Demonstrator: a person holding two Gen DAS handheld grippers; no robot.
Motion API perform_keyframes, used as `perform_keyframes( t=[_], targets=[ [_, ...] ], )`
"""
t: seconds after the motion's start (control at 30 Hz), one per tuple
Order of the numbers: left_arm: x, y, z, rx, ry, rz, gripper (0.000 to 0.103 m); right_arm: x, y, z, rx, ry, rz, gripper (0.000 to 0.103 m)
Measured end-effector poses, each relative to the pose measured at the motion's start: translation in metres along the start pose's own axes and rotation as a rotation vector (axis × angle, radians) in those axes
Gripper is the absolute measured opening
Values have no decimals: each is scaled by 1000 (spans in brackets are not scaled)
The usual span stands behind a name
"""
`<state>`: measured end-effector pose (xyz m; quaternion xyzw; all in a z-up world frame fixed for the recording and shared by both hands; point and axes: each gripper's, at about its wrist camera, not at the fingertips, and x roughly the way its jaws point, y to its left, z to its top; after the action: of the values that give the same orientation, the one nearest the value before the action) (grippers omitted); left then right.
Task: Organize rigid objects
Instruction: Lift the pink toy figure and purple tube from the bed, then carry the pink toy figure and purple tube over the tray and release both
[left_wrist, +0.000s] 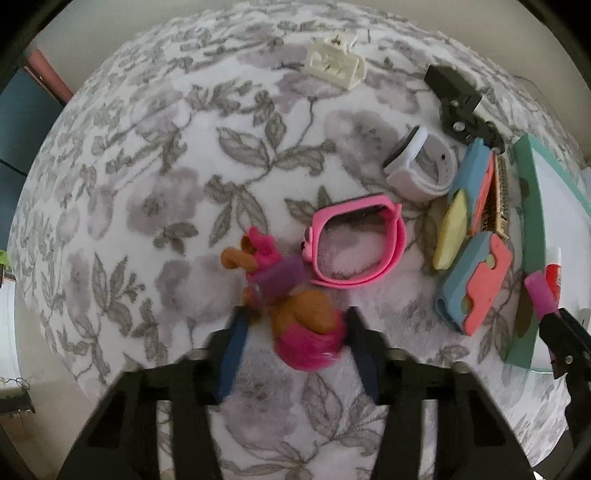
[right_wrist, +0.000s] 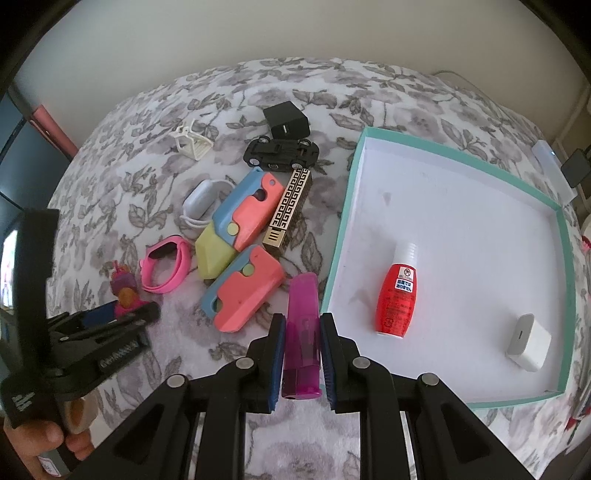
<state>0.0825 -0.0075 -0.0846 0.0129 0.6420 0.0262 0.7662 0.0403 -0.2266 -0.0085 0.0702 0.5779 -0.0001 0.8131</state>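
Right gripper (right_wrist: 303, 350) is clamping the purple lighter (right_wrist: 302, 332), lower centre: light, slick plastic, so grip mid-body. Left gripper (left_wrist: 293, 332) is straddling the toy figurine (left_wrist: 295, 310), jaws apart.

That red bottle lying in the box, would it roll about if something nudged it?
Probably: the red bottle is rounded and lies on its side on the box's smooth floor. Its bulging middle might make it curve rather than roll straight.

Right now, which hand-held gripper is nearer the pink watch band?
Left. The left hand-held gripper straddles the toy figure lying just beside the pink watch band. The right hand-held gripper, shut on the purple marker, sits over by the teal box.
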Motion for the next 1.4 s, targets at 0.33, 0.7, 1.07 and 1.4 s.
perform_keyframes(
  t=[0.33, 0.7, 1.07, 1.4],
  targets=[
    [-15, 16, 9, -31, -41, -30, 41, -2, -1, 1, 1, -5, 10, 19],
    [-78, 7, 17, -19, -190, -40, 41, -33, -13, 6, 50, -116, 27, 19],
    [-135, -118, 45, 196, -243, -147, 41, -59, -98, 6, 284, -233, -86, 20],
    [-123, -207, 49, 284, -214, -202, 41, -49, -187, -5, 498, -235, -196, 20]
  ],
)
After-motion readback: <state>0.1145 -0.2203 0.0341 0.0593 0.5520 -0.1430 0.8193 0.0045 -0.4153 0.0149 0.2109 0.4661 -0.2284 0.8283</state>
